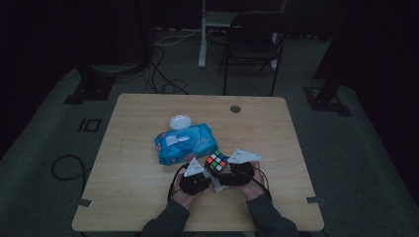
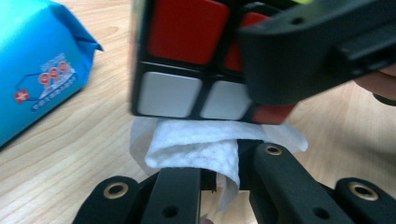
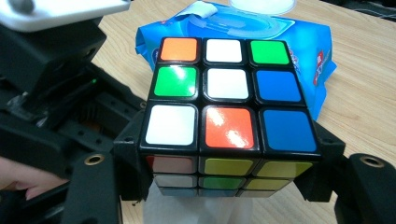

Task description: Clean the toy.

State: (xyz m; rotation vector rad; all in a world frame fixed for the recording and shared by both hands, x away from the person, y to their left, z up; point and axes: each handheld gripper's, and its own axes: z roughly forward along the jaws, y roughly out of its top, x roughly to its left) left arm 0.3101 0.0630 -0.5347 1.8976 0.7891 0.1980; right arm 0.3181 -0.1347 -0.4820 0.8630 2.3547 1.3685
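Note:
My right gripper [image 1: 223, 170] is shut on a Rubik's cube [image 1: 216, 162] and holds it just above the table's near middle. In the right gripper view the cube [image 3: 229, 107] sits between the two black jaws, its top face mixed white, orange, green, blue and red. My left gripper [image 1: 206, 178] is shut on a folded white wet wipe [image 2: 196, 144]. In the left gripper view the wipe lies against the cube's [image 2: 187, 56] lower edge, under white and red stickers. The wipe [image 3: 187, 210] also peeks out beneath the cube in the right gripper view.
A blue wet-wipe pack [image 1: 185, 143] with its white lid [image 1: 180, 121] flipped open lies just beyond the cube. The wooden table [image 1: 138, 173] has a cable hole [image 1: 235, 108] near its far edge. A dark chair [image 1: 252, 44] stands behind the table.

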